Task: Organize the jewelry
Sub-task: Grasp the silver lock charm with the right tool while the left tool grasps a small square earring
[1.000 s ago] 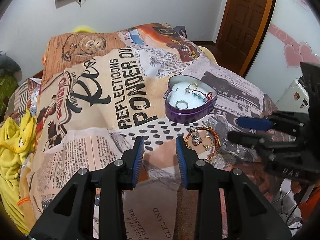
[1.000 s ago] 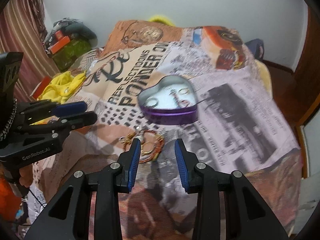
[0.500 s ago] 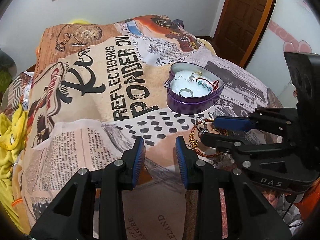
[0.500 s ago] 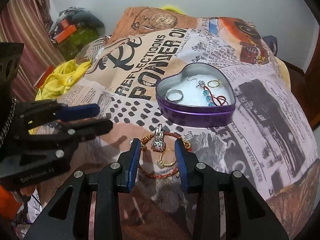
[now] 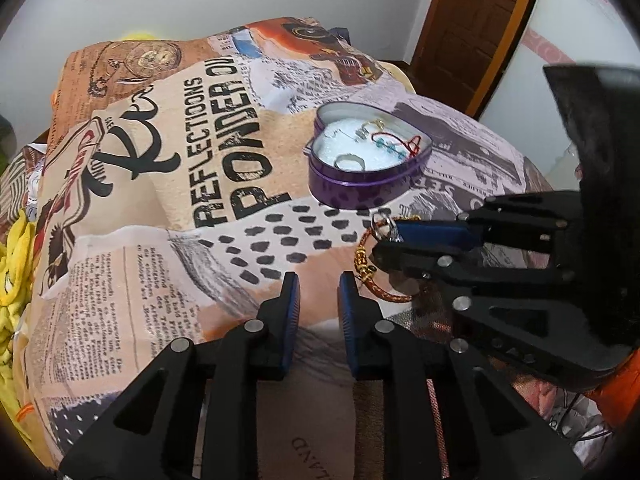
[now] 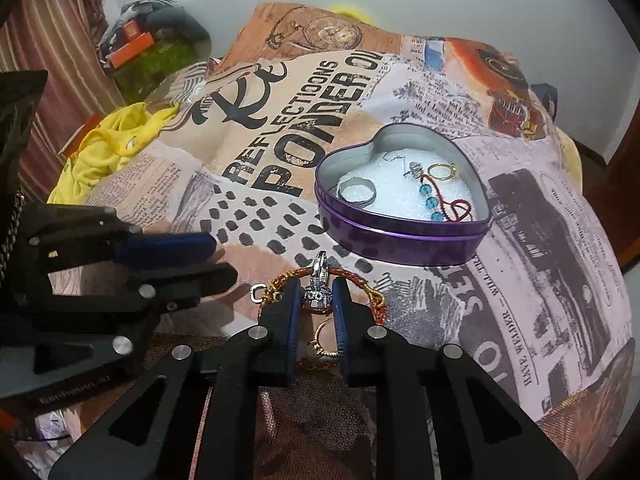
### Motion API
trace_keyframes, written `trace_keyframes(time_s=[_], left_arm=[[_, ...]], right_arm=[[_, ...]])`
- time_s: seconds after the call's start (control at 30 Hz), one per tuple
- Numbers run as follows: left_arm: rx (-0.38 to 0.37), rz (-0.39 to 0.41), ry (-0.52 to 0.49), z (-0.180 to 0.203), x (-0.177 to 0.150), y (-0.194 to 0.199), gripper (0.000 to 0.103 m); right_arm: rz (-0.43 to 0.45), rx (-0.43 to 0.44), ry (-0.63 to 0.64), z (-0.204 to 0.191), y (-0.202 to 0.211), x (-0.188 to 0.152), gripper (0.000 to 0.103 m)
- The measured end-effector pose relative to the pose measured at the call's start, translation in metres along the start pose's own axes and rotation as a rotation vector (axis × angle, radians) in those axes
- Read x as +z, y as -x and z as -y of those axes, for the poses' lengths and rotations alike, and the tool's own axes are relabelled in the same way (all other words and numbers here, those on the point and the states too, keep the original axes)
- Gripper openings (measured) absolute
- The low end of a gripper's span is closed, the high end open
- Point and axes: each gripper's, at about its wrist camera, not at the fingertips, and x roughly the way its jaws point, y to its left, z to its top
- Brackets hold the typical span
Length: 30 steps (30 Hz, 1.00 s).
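A purple heart-shaped tin (image 6: 404, 236) (image 5: 360, 184) sits on the printed blanket, holding a silver band (image 6: 356, 192), a gold ring (image 6: 442, 171) and a blue-bead string (image 6: 432, 200). In front of it lie a red-gold braided bracelet (image 6: 360, 282) (image 5: 370, 276) and a small gold ring (image 6: 324, 340). My right gripper (image 6: 316, 300) is shut on a silver stone ring (image 6: 319, 286), which stands upright between the pads, over the bracelet. My left gripper (image 5: 318, 292) is open and empty, just left of the bracelet.
The printed blanket (image 5: 180, 184) covers a bed. Yellow cloth (image 6: 108, 148) lies at its left edge, with a cluttered shelf (image 6: 148, 52) behind. A wooden door (image 5: 476, 20) stands at the far right.
My right gripper moved forward and down over the bracelet and closed on the silver stone ring. My left gripper shifted slightly closer to the tin and stayed open.
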Motion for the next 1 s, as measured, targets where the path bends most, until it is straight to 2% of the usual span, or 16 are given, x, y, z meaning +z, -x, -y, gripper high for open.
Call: trace_keyframes(time_s=[0.47, 0.7, 0.8, 1.0], left_arm=[[-0.01, -0.037, -0.062, 0.018, 0.0, -0.013, 0.017], [-0.02, -0.046, -0.054, 0.02, 0.005, -0.02, 0.016], [-0.005, -0.042, -0.048, 0.02, 0.005, -0.02, 0.009], [0.009, -0.027, -0.028, 0.016, 0.005, -0.015, 0.009]], right_arm=[[0.081, 0.02, -0.076, 0.021, 0.033, -0.001, 0.014], [0.089, 0.023, -0.09, 0.026, 0.036, -0.003, 0.014], [0.096, 0.025, -0.097, 0.028, 0.038, -0.003, 0.014], [0.103, 0.019, -0.108, 0.033, 0.043, -0.005, 0.014]])
